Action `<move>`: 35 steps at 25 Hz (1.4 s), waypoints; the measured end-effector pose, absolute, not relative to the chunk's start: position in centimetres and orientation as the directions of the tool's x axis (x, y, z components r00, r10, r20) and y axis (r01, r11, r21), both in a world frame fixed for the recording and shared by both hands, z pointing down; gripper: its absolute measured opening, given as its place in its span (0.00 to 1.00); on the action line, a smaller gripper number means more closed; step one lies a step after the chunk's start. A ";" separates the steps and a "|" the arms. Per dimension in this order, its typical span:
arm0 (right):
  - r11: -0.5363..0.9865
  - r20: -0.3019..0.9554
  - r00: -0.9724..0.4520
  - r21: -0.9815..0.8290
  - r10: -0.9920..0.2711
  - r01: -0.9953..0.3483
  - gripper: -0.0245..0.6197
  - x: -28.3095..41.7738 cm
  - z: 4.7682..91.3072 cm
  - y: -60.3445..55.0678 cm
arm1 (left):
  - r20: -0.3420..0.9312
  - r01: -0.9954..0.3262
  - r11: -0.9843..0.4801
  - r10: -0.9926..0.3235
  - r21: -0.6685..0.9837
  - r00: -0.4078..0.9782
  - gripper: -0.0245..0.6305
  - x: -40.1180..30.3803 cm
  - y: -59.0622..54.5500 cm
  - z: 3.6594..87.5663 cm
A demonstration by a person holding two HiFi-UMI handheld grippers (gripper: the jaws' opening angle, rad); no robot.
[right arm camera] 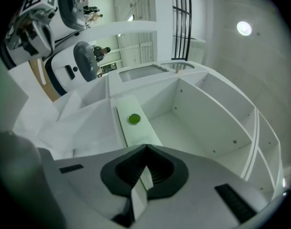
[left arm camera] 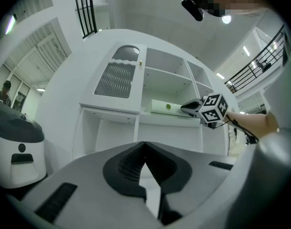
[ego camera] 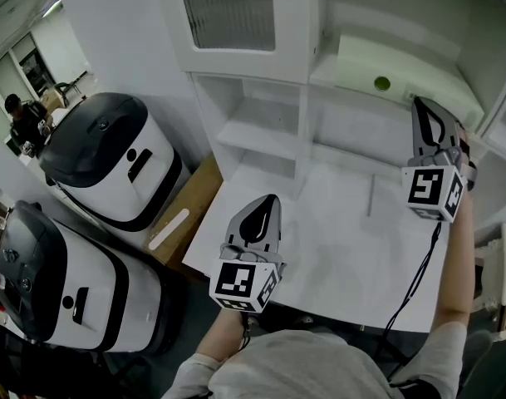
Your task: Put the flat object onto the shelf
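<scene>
Right gripper view: white flat object [right arm camera: 141, 135] on shelf [right arm camera: 188, 135]; green dot [right arm camera: 134, 119] marks it

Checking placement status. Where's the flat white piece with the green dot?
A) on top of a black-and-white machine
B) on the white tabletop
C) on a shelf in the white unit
C: the flat object lies on the shelf of the white unit, green dot facing up.

The tabletop [ego camera: 344, 248] gives open passage. A box [right arm camera: 135, 133] lines the near edge of the shelf [right arm camera: 183, 132]; room is free behind it. Machines [ego camera: 111, 156] crowd the left.
</scene>
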State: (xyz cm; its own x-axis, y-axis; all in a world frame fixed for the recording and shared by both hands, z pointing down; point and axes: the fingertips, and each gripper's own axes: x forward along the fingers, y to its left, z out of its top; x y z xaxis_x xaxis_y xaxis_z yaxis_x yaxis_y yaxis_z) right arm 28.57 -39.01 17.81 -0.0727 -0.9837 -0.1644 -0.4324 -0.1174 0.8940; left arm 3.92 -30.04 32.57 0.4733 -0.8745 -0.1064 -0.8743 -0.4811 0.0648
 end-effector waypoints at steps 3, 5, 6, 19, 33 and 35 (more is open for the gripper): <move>-0.058 -0.122 -0.081 0.835 -0.989 -0.547 0.05 28.6 18.6 -38.2 | -0.103 -0.863 -0.501 -0.863 0.067 0.494 0.06 3.9 -30.2 32.7; -0.022 -0.102 -0.095 0.786 -0.990 -0.617 0.05 28.4 19.0 -37.5 | -0.102 -0.852 -0.519 -0.853 0.070 0.512 0.06 4.1 -30.3 32.7; -0.007 -0.097 -0.102 0.762 -0.990 -0.647 0.05 28.3 19.2 -37.0 | -0.101 -0.845 -0.530 -0.847 0.071 0.522 0.06 4.3 -30.3 32.7; 0.041 -0.084 -0.096 0.503 -0.992 -0.863 0.05 26.6 23.2 -29.7 | -0.085 -0.715 -0.698 -0.716 0.047 0.693 0.06 7.4 -30.3 33.1; -0.018 -0.048 0.002 0.341 -0.999 -0.940 0.05 24.1 28.4 -22.5 | -0.079 -0.564 -0.826 -0.563 0.012 0.823 0.06 9.6 -28.2 33.3; -0.029 -0.043 0.016 0.324 -0.999 -0.946 0.05 23.5 29.2 -21.5 | -0.074 -0.548 -0.836 -0.547 0.009 0.834 0.06 9.5 -27.7 33.5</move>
